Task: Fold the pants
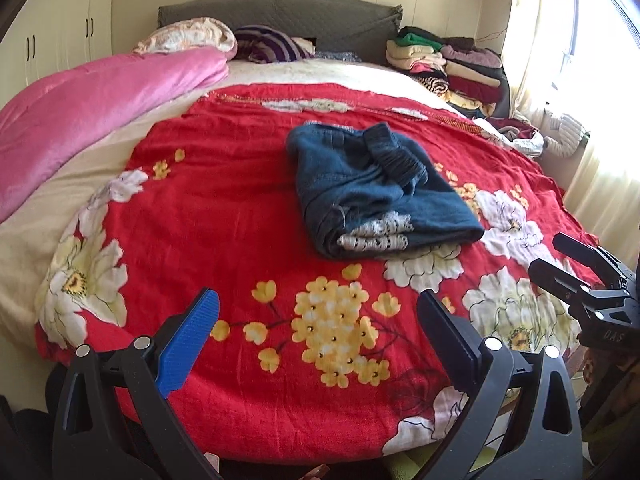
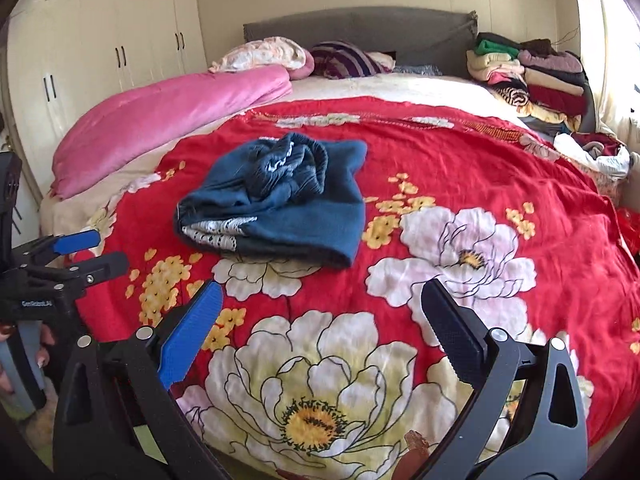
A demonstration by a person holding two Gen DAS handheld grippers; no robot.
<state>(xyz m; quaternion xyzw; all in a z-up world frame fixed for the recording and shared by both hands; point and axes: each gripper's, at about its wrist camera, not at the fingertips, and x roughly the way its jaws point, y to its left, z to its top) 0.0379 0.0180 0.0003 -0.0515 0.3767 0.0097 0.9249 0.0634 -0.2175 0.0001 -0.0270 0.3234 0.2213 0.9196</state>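
In the middle of the red floral bedspread lie your dark blue pants, folded into a squat, thick bundle with the gathered elastic waistband heaped on top and a strip of white lace showing at the near folded edge. In the right wrist view the same pants sit left of centre, their near edge just over a white printed flower. The bundle's right edge is a clean, rounded fold; the top is rumpled.

Your left gripper hangs over the near edge of the bed, well short of the pants, its blue-padded finger and black finger spread wide with nothing between them. Your right gripper is likewise near the foot of the bed, fingers wide apart and holding nothing. Each gripper shows at the side of the other's view, apart from one another.

You have bare bedspread all round the pants: a broad band between them and both grippers, and open cloth to either side.

Farther out, a long pink quilted comforter is rolled along the left side of the bed, well apart from the pants. A stack of folded clothes stands at the far right corner by the grey padded headboard. Cream wardrobe doors line the left wall, and a bright curtained window the right.
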